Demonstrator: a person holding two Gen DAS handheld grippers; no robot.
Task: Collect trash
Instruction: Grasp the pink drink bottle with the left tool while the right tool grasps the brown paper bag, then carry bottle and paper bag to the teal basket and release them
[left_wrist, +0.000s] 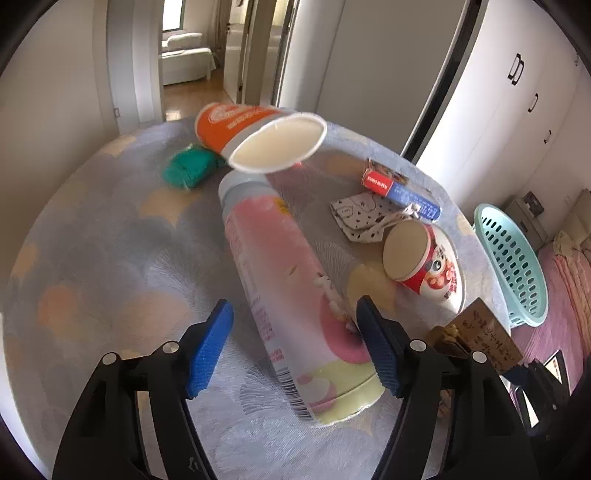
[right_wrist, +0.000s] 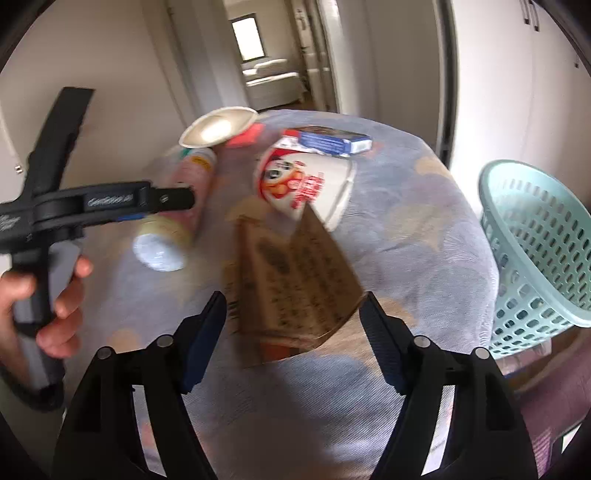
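Observation:
A pink and yellow tube can (left_wrist: 291, 295) lies on the patterned table (left_wrist: 110, 258). My left gripper (left_wrist: 293, 325) is open, its fingers either side of the can's near end; the right pad (left_wrist: 376, 347) looks close to it. An orange cup (left_wrist: 255, 134) lies behind the can. A red and white cup (left_wrist: 424, 262) lies to the right. My right gripper (right_wrist: 293, 317) is open around a brown paper box (right_wrist: 291, 284). The can (right_wrist: 177, 206) and the left gripper (right_wrist: 110, 203) show at left in the right wrist view.
A teal basket (right_wrist: 535, 251) stands off the table's right edge, also in the left wrist view (left_wrist: 513, 266). A blue and red box (left_wrist: 402, 192), a spotted wrapper (left_wrist: 365, 218) and a green bundle (left_wrist: 188, 170) lie on the table. A doorway is behind.

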